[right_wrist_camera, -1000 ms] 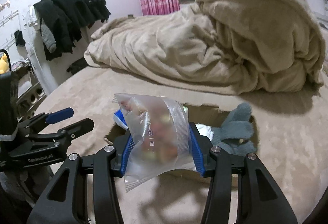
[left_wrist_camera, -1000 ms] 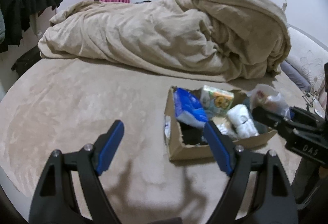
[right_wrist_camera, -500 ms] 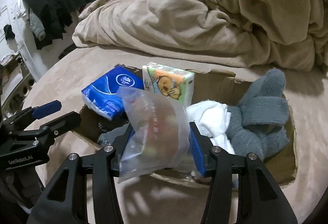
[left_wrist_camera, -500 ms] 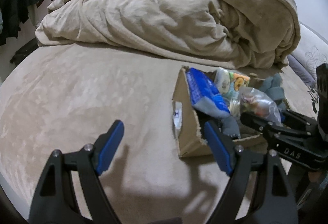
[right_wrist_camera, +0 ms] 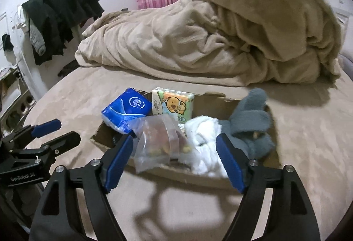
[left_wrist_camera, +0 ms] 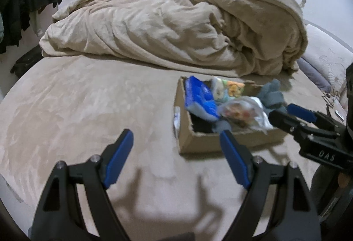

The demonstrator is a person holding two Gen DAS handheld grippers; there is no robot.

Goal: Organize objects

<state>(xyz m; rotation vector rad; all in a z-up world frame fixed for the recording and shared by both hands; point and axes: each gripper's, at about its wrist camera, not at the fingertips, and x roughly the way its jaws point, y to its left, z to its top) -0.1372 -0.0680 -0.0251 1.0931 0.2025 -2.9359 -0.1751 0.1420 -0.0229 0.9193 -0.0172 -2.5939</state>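
A cardboard box (right_wrist_camera: 199,173) (left_wrist_camera: 229,141) sits on the bed. In it lie a blue tissue pack (right_wrist_camera: 126,108) (left_wrist_camera: 199,96), a cartoon tissue pack (right_wrist_camera: 173,104) (left_wrist_camera: 227,88), white socks (right_wrist_camera: 204,141), grey socks (right_wrist_camera: 249,122) (left_wrist_camera: 270,95) and a clear snack bag (right_wrist_camera: 157,141) (left_wrist_camera: 240,112) at the near edge. My right gripper (right_wrist_camera: 175,158) is open just before the box, the bag lying free between its pads; it also shows in the left wrist view (left_wrist_camera: 293,116). My left gripper (left_wrist_camera: 176,155) is open and empty, left of the box.
A rumpled beige duvet (left_wrist_camera: 176,29) (right_wrist_camera: 220,31) fills the back of the bed. Dark clothes (right_wrist_camera: 59,18) hang on a rack at the left. A pillow (left_wrist_camera: 326,60) lies at the right edge. The beige sheet (left_wrist_camera: 77,108) spreads left of the box.
My right gripper lowered the snack bag into the box, opened and let it go, then drew back a little. My left gripper stayed open, shifting slightly.
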